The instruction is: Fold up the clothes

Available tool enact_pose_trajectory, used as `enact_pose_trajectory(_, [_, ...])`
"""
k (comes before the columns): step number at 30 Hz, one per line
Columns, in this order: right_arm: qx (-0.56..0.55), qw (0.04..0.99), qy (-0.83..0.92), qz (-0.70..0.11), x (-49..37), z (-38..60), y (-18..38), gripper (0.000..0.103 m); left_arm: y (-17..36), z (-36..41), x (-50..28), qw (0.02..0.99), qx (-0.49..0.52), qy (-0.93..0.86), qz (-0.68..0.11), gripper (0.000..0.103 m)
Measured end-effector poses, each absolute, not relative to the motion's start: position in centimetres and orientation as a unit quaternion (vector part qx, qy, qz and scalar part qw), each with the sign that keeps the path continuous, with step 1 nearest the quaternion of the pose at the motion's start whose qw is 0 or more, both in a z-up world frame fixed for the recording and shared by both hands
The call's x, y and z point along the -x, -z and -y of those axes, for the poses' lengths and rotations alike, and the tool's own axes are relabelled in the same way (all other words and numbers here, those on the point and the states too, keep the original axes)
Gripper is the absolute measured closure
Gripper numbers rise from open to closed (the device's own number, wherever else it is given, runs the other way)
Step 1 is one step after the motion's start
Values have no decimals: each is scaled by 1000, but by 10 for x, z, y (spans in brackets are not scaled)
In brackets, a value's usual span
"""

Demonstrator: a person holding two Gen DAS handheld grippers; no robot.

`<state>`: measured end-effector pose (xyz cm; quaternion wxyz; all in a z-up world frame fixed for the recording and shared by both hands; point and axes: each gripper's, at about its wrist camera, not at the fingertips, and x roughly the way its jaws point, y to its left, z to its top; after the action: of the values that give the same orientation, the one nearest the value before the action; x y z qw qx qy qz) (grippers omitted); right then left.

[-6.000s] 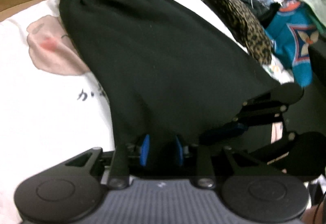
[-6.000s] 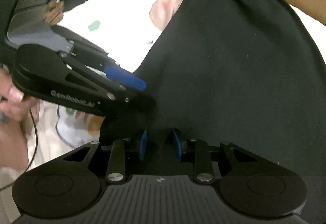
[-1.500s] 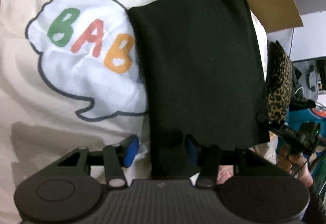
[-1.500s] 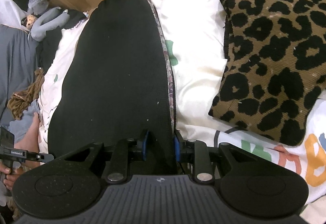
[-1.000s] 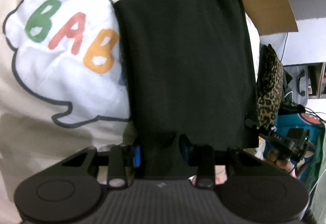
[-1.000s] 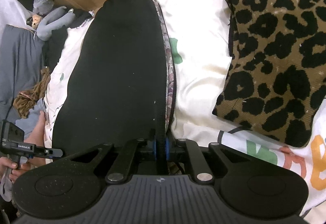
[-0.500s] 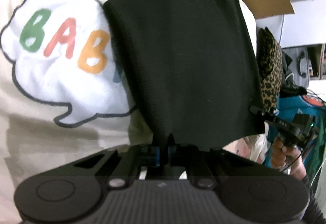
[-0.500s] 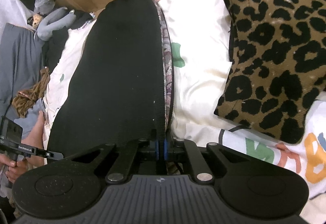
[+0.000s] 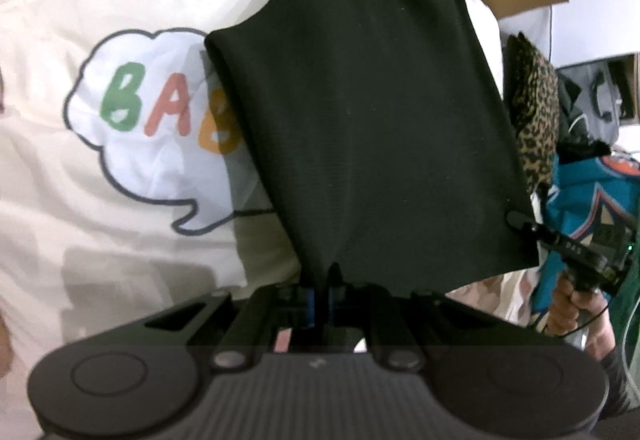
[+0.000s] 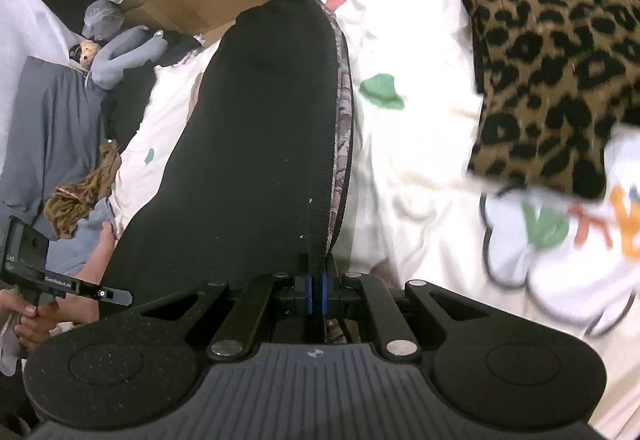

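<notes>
Gripping the near hem of a black garment (image 9: 360,119), left tool (image 9: 320,294) clamped shut on it, right tool (image 10: 316,290) pinched on the other corner, cloth lifted taut above a cream printed bedsheet (image 9: 80,199), leopard-print cushion (image 10: 552,51) just beside.

Both wrist views look forward along the gripper fingers, close over the black garment (image 9: 360,111) (image 10: 260,143) (shared, with bedsheet (image 9: 80,199) (image 10: 420,143)).
</notes>
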<state>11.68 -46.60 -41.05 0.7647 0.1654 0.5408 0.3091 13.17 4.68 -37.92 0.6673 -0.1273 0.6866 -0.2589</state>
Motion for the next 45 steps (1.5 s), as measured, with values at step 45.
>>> enact_pose_trajectory(45, [-254,676,-333,-606,-106,472,482,79,439,-20,-122,637,193,245,-705,93])
